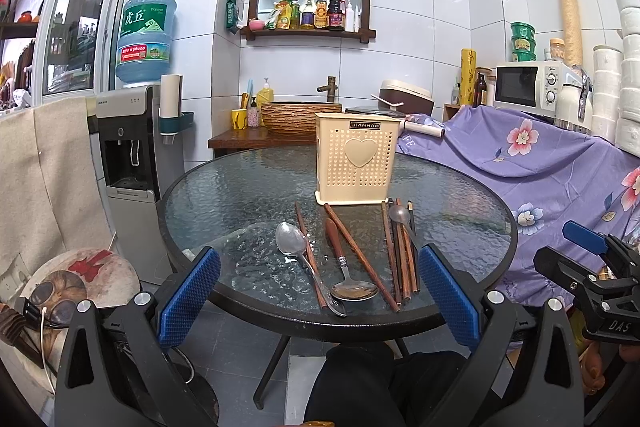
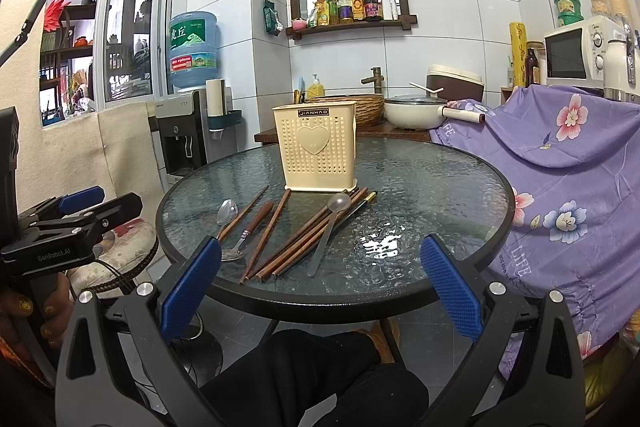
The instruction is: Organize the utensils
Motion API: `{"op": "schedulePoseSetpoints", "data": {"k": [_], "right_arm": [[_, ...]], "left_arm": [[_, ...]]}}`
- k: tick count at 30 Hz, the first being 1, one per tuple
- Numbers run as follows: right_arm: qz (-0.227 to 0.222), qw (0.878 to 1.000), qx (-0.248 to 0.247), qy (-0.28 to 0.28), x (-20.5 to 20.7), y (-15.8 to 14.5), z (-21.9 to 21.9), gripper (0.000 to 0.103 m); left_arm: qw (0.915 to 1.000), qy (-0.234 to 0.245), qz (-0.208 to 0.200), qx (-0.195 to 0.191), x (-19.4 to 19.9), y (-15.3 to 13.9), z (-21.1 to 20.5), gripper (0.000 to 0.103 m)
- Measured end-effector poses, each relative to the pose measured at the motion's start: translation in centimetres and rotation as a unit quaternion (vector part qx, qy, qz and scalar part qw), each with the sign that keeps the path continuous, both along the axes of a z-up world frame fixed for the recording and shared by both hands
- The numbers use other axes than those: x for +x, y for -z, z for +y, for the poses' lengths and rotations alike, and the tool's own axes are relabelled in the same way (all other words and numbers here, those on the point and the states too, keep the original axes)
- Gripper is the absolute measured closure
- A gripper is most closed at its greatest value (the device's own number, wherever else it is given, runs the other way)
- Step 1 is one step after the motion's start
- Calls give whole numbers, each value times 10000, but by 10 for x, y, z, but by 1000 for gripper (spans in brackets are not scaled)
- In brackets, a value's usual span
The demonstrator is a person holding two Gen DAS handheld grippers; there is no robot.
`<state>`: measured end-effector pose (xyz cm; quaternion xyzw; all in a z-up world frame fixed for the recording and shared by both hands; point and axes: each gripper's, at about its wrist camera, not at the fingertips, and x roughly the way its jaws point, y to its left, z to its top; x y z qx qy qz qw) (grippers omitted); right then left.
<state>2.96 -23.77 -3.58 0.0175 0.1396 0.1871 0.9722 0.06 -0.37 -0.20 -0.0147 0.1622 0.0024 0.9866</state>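
Observation:
A cream perforated utensil holder (image 1: 356, 163) (image 2: 318, 151) stands upright on the round glass table (image 1: 224, 195) (image 2: 432, 179). In front of it lie several brown wooden chopsticks (image 1: 360, 257) (image 2: 298, 247), a steel spoon (image 1: 294, 243) (image 2: 226, 211), a wooden-handled spoon (image 1: 352, 289) (image 2: 252, 227) and a third spoon (image 1: 400, 215) (image 2: 332, 223). My left gripper (image 1: 320, 291) is open and empty, held before the table's near edge. My right gripper (image 2: 320, 287) is open and empty, also short of the near edge. Each gripper shows at the edge of the other's view (image 1: 588, 267) (image 2: 72, 223).
A water dispenser (image 1: 132, 139) stands left of the table, with a padded stool (image 1: 84, 279) beside it. A purple floral cloth (image 1: 540, 155) covers furniture on the right. A basin and a pot (image 2: 412, 111) sit behind the table. The person's knee (image 2: 304, 367) is under the near edge.

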Motion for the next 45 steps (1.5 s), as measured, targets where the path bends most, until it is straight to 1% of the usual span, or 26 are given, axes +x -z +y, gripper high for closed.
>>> {"op": "schedulePoseSetpoints", "data": {"k": [7, 10, 14, 16, 19, 21, 23, 25, 27, 29, 31, 32, 33, 34, 36, 37, 39, 42, 45], "right_arm": [[29, 10000, -13, 12, 3, 1, 1, 5], [115, 9999, -13, 62, 7, 4, 2, 5], [331, 9993, 41, 156, 19, 8, 0, 5], [425, 9989, 33, 190, 28, 10, 2, 5], [552, 9979, -93, 311, 48, 12, 10, 5], [667, 9971, -184, 324, 65, 15, 17, 5], [715, 9963, -348, 321, 81, 17, 26, 5], [747, 9954, -534, 278, 96, 17, 37, 5], [839, 9933, -747, 271, 114, 20, 48, 5], [960, 9912, -880, 250, 131, 21, 55, 5], [1023, 9901, -930, 233, 143, 22, 60, 6], [1123, 9885, -988, 235, 152, 23, 62, 10], [1231, 9868, -1031, 226, 159, 24, 64, 14], [1400, 9847, -1027, 171, 169, 24, 64, 16], [1617, 9825, -927, 69, 182, 25, 67, 22], [1677, 9815, -921, 62, 188, 24, 68, 24], [1766, 9785, -1056, 145, 203, 24, 73, 30], [1845, 9753, -1201, 191, 221, 22, 81, 37], [2022, 9707, -1278, 246, 238, 24, 87, 40]], "left_arm": [[10000, -2, 16, -1, 1, -1, -1, 5], [10000, -27, 69, 8, 5, 0, -2, 5], [9995, -3, 297, -53, 21, 4, 5, 5], [9991, -97, 414, 13, 34, 9, 9, 5], [9981, -189, 578, 6, 52, 15, 19, 5], [9976, -238, 644, -54, 66, 17, 27, 5], [9970, -337, 699, -32, 81, 18, 35, 5], [9960, -370, 811, -52, 92, 20, 40, 6], [9952, -360, 909, -88, 104, 24, 45, 10], [9934, -379, 1082, -89, 115, 30, 48, 17], [9912, -384, 1262, -124, 124, 36, 51, 21], [9895, -397, 1383, -160, 128, 39, 54, 24], [9885, -386, 1447, -190, 130, 41, 55, 26], [9879, -367, 1493, -208, 133, 42, 56, 26], [9873, -393, 1529, -177, 137, 42, 58, 27], [9870, -418, 1545, -163, 139, 41, 58, 27], [9860, -435, 1599, -176, 145, 40, 59, 27], [9845, -425, 1692, -151, 156, 39, 57, 28], [9823, -407, 1827, -71, 165, 42, 54, 28]]}}
